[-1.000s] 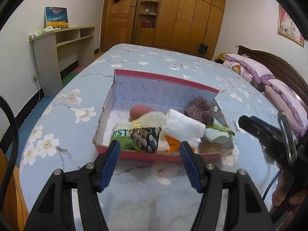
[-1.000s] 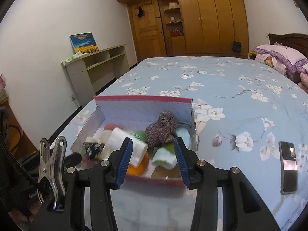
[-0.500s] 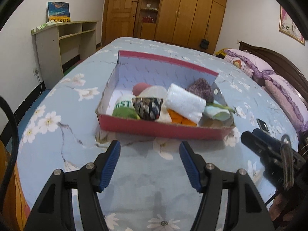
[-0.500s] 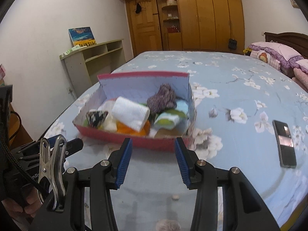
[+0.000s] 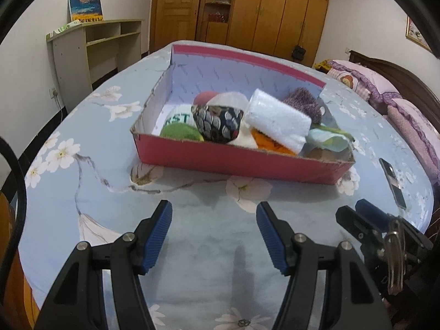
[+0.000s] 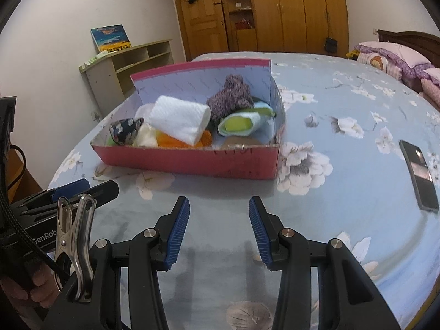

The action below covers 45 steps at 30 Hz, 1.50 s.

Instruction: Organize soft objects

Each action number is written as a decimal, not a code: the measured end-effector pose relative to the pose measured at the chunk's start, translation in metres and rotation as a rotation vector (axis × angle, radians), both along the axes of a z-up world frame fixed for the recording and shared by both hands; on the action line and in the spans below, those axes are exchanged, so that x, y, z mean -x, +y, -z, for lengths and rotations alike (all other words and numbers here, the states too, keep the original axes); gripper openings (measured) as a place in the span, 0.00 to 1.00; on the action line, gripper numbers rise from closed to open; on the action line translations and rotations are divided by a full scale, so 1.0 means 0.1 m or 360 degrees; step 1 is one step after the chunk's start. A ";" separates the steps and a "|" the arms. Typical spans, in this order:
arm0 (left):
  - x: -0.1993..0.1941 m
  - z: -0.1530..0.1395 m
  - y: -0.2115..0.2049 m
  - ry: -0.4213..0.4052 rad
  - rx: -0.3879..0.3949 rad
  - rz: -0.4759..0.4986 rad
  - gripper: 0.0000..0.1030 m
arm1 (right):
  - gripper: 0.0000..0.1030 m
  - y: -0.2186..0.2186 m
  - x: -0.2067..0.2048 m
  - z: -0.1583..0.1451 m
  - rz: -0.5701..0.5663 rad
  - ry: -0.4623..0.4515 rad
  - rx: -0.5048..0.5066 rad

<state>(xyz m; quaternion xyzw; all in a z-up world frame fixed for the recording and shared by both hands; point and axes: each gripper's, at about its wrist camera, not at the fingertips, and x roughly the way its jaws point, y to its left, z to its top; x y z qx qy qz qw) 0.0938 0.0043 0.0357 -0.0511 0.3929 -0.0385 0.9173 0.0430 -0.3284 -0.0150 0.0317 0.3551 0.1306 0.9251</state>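
Note:
A red cardboard box [image 5: 242, 161] [image 6: 192, 162] sits on the flowered blue bedspread [image 5: 110, 148], filled with several soft items. Among them are a white rolled towel [image 5: 277, 119] [image 6: 178, 119], a purple knitted piece [image 5: 302, 103] [image 6: 229, 96], a dark patterned pouch [image 5: 218, 122] [image 6: 125, 130], a green and white cloth [image 5: 176, 125] and a pale blue-green cloth [image 6: 242, 122]. My left gripper [image 5: 214, 227] hovers open and empty over the bedspread in front of the box. My right gripper [image 6: 219, 221] is also open and empty, short of the box's front wall. Each gripper shows at the edge of the other's view.
A black phone [image 6: 419, 174] [image 5: 392, 181] lies on the bed right of the box. Pink pillows [image 5: 379, 88] and a wooden headboard are at the far right. A shelf unit [image 5: 93, 46] stands by the left wall, wooden wardrobes [image 5: 261, 11] behind.
Both grippers have sunk lower toward the bedspread and drawn back from the box, which now appears higher and farther in both views. Their jaws kept the same width.

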 end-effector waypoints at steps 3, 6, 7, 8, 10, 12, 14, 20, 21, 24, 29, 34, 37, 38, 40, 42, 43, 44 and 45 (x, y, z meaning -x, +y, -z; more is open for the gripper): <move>-0.02 0.07 -0.02 0.0018 -0.0008 -0.0004 0.65 | 0.45 0.00 -0.02 0.05 0.0009 0.0016 0.0015; -0.04 0.13 -0.03 0.0031 -0.0024 -0.0012 0.65 | 0.45 0.02 -0.04 0.08 0.0007 0.0021 0.0031; -0.05 0.14 -0.03 0.0040 -0.0029 -0.0015 0.65 | 0.45 0.03 -0.04 0.10 0.0006 0.0022 0.0038; -0.05 0.16 -0.03 0.0049 -0.0026 -0.0018 0.65 | 0.45 0.03 -0.04 0.11 0.0006 0.0023 0.0047; -0.06 0.18 -0.02 0.0059 -0.0021 -0.0025 0.65 | 0.45 0.04 -0.05 0.14 0.0012 0.0025 0.0064; -0.08 0.21 -0.02 0.0069 -0.0025 -0.0032 0.65 | 0.45 0.04 -0.06 0.18 0.0021 0.0037 0.0075; -0.11 0.25 -0.02 0.0090 -0.0020 -0.0038 0.65 | 0.45 0.05 -0.07 0.22 0.0026 0.0054 0.0078; -0.15 0.33 -0.03 0.0126 -0.0030 -0.0043 0.65 | 0.45 0.05 -0.13 0.32 0.0031 0.0109 0.0081; -0.14 0.33 -0.04 0.0124 -0.0037 -0.0042 0.65 | 0.45 0.05 -0.14 0.34 0.0034 0.0119 0.0078; -0.14 0.35 -0.06 0.0123 -0.0047 -0.0038 0.65 | 0.45 0.03 -0.15 0.37 0.0045 0.0137 0.0069; -0.14 0.38 -0.06 0.0129 -0.0044 -0.0037 0.66 | 0.45 0.05 -0.15 0.40 0.0050 0.0142 0.0079; -0.11 0.41 -0.09 0.0119 -0.0079 -0.0031 0.66 | 0.45 0.02 -0.16 0.42 0.0061 0.0135 0.0056; -0.10 0.42 -0.08 0.0118 -0.0076 -0.0032 0.67 | 0.45 0.01 -0.15 0.43 0.0068 0.0131 0.0048; -0.10 0.42 -0.08 0.0119 -0.0077 -0.0031 0.67 | 0.45 0.01 -0.15 0.43 0.0070 0.0129 0.0050; -0.10 0.42 -0.08 0.0119 -0.0079 -0.0027 0.67 | 0.45 0.01 -0.14 0.43 0.0075 0.0123 0.0054; -0.09 0.43 -0.08 0.0118 -0.0078 -0.0025 0.67 | 0.45 0.01 -0.14 0.44 0.0077 0.0120 0.0062; -0.09 0.43 -0.08 0.0119 -0.0077 -0.0025 0.67 | 0.45 0.02 -0.13 0.44 0.0077 0.0118 0.0067; -0.10 0.42 -0.07 0.0119 -0.0076 -0.0024 0.67 | 0.45 0.02 -0.13 0.43 0.0078 0.0117 0.0071; -0.10 0.42 -0.07 0.0118 -0.0075 -0.0024 0.67 | 0.45 0.02 -0.13 0.44 0.0078 0.0116 0.0072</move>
